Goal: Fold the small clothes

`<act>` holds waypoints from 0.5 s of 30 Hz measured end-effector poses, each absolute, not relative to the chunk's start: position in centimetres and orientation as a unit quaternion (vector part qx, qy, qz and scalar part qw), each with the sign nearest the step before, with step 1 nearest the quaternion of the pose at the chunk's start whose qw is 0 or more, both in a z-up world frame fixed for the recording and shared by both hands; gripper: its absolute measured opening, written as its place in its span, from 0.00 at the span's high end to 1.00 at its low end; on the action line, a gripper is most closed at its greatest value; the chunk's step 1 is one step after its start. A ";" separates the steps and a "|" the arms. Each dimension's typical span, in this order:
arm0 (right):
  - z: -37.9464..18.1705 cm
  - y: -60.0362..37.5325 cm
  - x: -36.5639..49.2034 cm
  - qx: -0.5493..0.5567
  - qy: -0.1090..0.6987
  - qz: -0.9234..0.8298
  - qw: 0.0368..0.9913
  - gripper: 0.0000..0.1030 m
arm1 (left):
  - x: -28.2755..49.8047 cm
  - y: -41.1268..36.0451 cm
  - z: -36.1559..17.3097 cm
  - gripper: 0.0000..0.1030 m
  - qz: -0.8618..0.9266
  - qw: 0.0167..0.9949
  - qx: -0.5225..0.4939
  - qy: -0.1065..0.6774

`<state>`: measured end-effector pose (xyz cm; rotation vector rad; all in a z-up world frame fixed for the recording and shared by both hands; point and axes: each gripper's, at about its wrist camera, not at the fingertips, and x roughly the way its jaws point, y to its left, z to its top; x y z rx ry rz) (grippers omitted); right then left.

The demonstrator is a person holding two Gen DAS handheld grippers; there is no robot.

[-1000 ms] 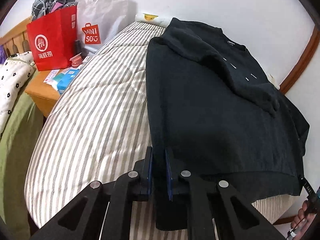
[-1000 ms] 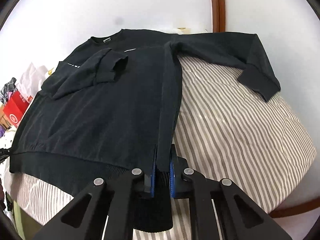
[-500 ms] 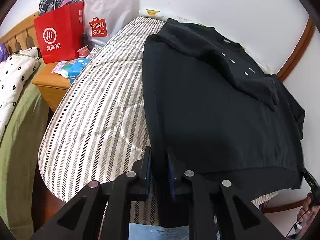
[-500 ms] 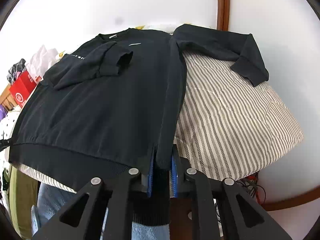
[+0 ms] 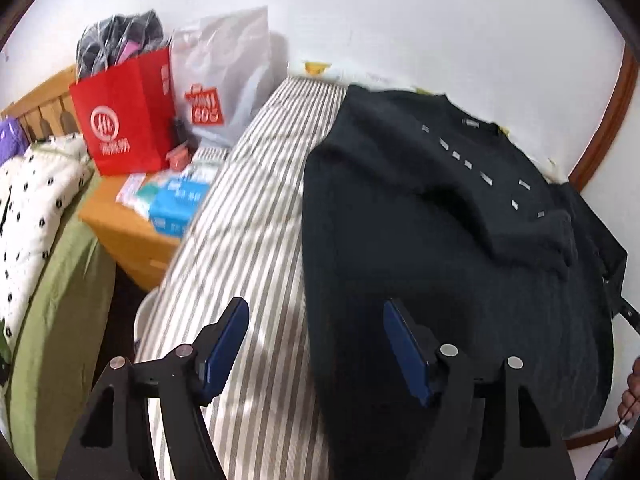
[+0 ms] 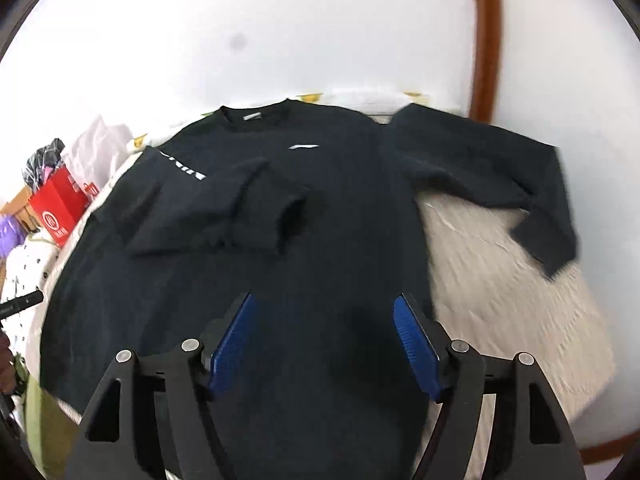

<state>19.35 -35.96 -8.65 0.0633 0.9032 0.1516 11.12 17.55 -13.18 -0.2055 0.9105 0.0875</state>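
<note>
The black long-sleeved sweatshirt (image 6: 320,240) lies face up on the grey-and-white striped mattress (image 5: 248,240), its neck toward the white wall. One sleeve is already folded across the chest (image 6: 216,208); the other sleeve (image 6: 492,172) lies spread out to the side on the mattress, cuff pointing down toward the near edge.

The left gripper (image 5: 316,344) hangs with its jaws spread wide and nothing between the blue pads (image 5: 224,344); it straddles the side seam of the sweatshirt, one finger over bare mattress, the other over black cloth. The right gripper (image 6: 324,344) is likewise wide open and empty, hovering above the lower body of the garment near the hem.

The step in hand appears to be taking hold of the loose sleeve so it can be laid across the body to match the first. To do that well, the right gripper should probably go to the cuff end, come down low and flat so one pad slips under the cloth, and pinch only the sleeve, not the mattress cover beneath. The left gripper could usefully press or hold near the shoulder seam to fix the fold line. Carry the sleeve over slowly and keep it taut, since thick knit cloth tends to bunch and drag the body with it.
</note>
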 end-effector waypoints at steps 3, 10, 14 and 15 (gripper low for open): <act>-9.5 -34.8 23.1 0.048 0.447 0.091 0.889 0.30 | 13.2 17.6 -12.8 0.34 0.034 0.894 -0.106 0.435; -12.1 -33.6 29.8 0.082 0.475 0.099 0.871 0.30 | 17.6 17.2 -13.8 0.34 0.020 0.890 -0.107 0.442; -14.4 -33.3 32.8 0.081 0.500 0.099 0.857 0.30 | 20.2 16.9 -14.8 0.34 0.021 0.887 -0.093 0.453; -14.9 -33.1 33.4 0.085 0.505 0.101 0.853 0.30 | 20.6 16.8 -15.0 0.34 0.022 0.886 -0.090 0.454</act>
